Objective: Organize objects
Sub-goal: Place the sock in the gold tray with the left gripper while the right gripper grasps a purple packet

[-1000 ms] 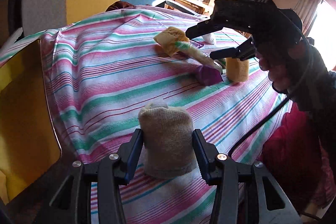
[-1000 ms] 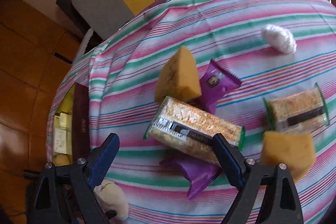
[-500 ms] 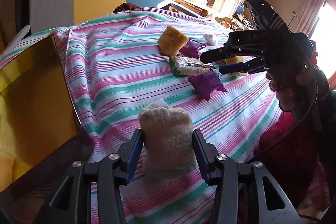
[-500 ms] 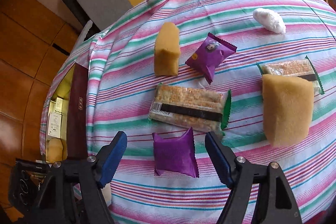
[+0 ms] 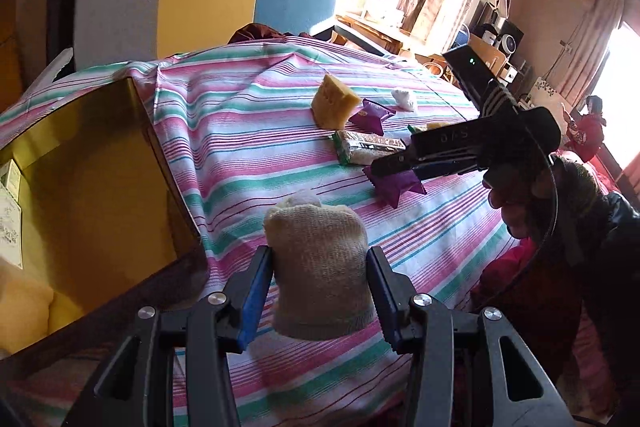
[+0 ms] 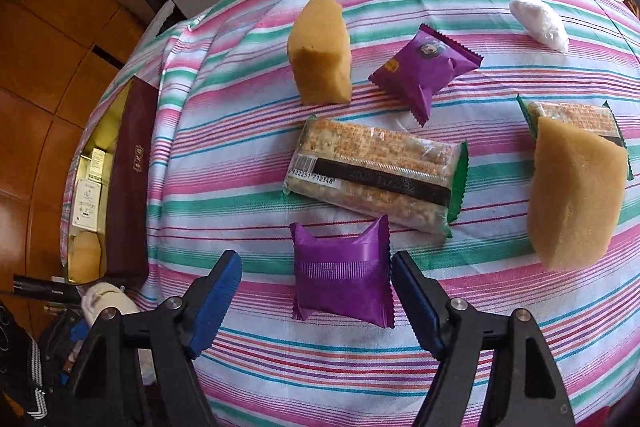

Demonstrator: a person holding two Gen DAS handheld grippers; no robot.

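A: Left claw [image 5: 320,259] clamped narrow on a beige sock [image 5: 316,239], held above the striped bench [image 5: 248,147], just beside the gold-lined box [image 5: 100,167]. Right claw [image 6: 316,263] pointing steeply down over a purple packet [image 6: 342,283], jaws just been closing, packet between them, pads not yet pressing. How best to finish the pick?

B: Centre first. More gap on the left pad's side than the right, so shift a touch toward the right before squeezing. Lower until both pads flank the packet's puffed middle, not the crimped ends. Close gently; foil likely to slide or crumple. Keep clear of the cracker pack [image 6: 376,179], lying just beyond the packet's far edge. With the sock, swing over the open box and drop well inside the wall rather than on the rim.

A: Any writing worth noting?

B: Barcode on the cracker pack, digits ending "712348" legible; a faint printed date on its black band, not surely readable. Pale characters on the right claw's body in the left view, too unclear to spell out. Small gold mark on the box's dark red side, too small. Picture and orange patch on the far packet [image 6: 428,67], no legible brand. White printed cards inside the box, text too fine to read.
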